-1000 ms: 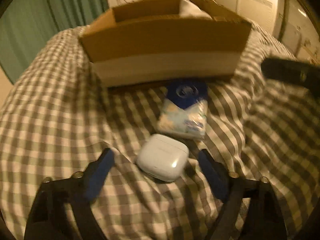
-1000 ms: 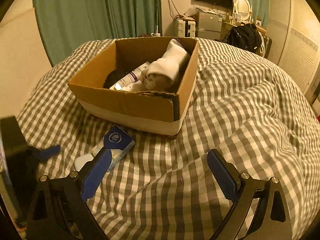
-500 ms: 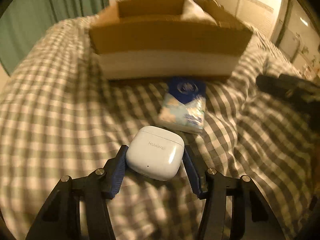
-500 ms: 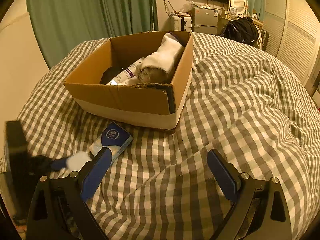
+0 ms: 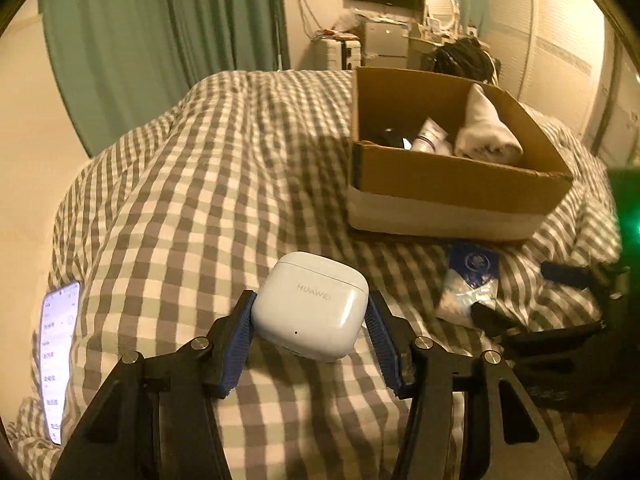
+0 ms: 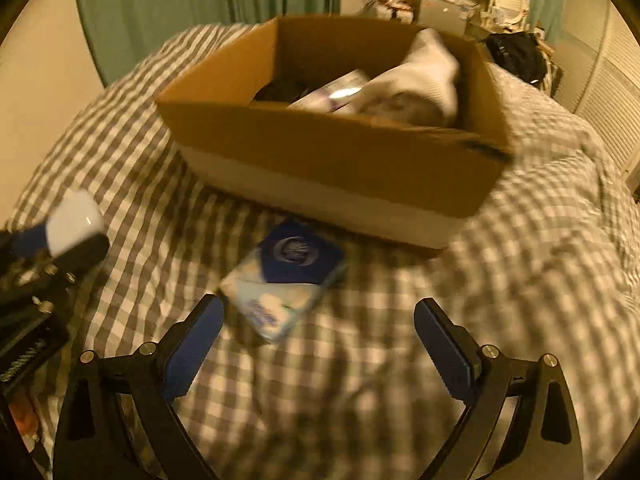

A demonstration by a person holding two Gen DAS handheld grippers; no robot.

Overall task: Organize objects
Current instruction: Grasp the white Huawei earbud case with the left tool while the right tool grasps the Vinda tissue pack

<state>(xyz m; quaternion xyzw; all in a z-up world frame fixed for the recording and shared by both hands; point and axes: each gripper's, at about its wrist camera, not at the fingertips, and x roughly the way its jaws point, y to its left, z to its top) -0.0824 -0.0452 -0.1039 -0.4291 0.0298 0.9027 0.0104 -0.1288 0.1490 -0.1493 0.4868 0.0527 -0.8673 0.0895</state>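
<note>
My left gripper is shut on a white earbud case and holds it above the checked bedspread, left of the cardboard box. The case also shows in the right wrist view, between the left gripper's fingers. My right gripper is open and empty, low over the bed, just in front of a blue and white tissue pack. The tissue pack lies on the bed before the box. The box holds a white rolled cloth, a tube and a dark item.
A lit phone lies on the bed at the far left. Green curtains hang behind the bed. Furniture and a black bag stand at the back of the room.
My left gripper closed on the earbud case, lifted it off the bed and swung left. My right gripper moved closer to the tissue pack and the box.
</note>
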